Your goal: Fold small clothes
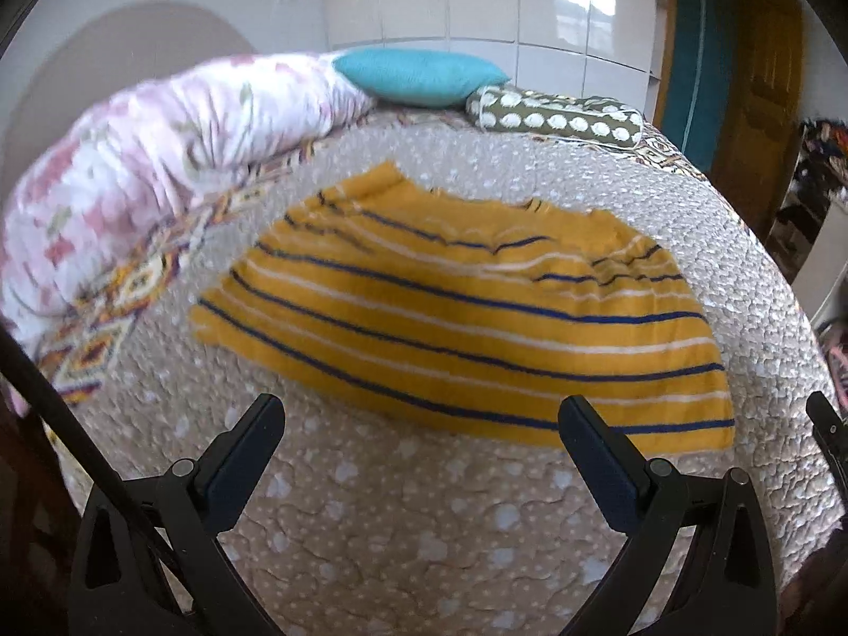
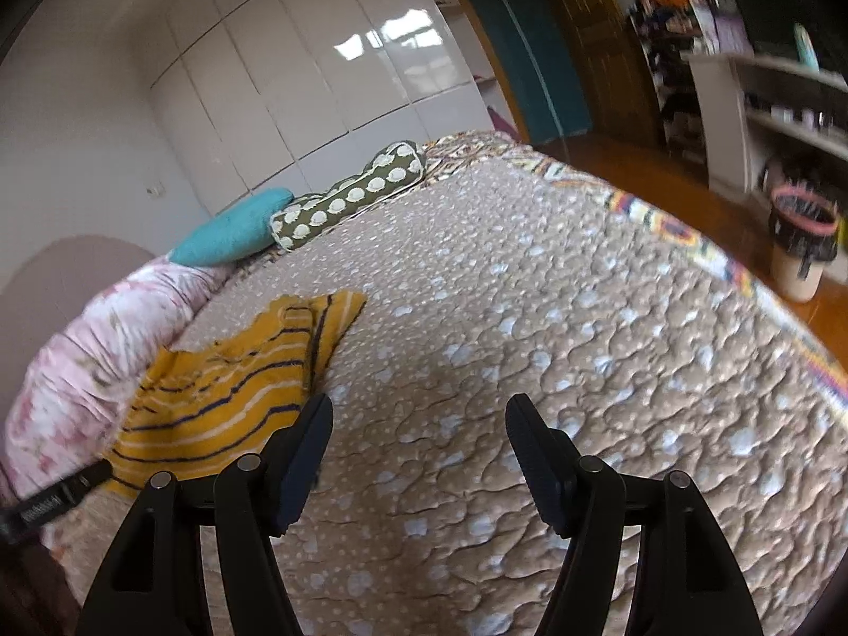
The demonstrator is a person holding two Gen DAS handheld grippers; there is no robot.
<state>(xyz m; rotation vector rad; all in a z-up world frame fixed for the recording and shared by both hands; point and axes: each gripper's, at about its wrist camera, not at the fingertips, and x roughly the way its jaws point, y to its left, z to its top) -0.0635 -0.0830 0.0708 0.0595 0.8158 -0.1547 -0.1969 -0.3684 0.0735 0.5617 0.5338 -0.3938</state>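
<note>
Right now the yellow striped shirt [image 1: 466, 318] lies spread flat on the bed's quilted brown bedspread [image 1: 403, 519], roughly mid-bed, hem twd the near edge, neck & sleeves twd the far edge. Blue & white stripes run across it; no print or label readable on the fabric.

Left gripper [image 1: 421, 426] hovers at the near edge w/ jaws wide apart, holding nothing; its right fingertip overlaps the shirt's hem in view, contact can't be judged.

Right gripper [image 2: 418, 418] also spread wide, empty, over bare bedspread just beside the shirt's right side.

At the far edge: teal pillow [image 1: 418, 77], olive bolster [image 1: 556, 116] w/ white shell print, pink floral duvet [image 1: 159, 159] bunched along the left edge.

Small white lettering on the black bar at the right view's lower left is too blurred to read.
</note>
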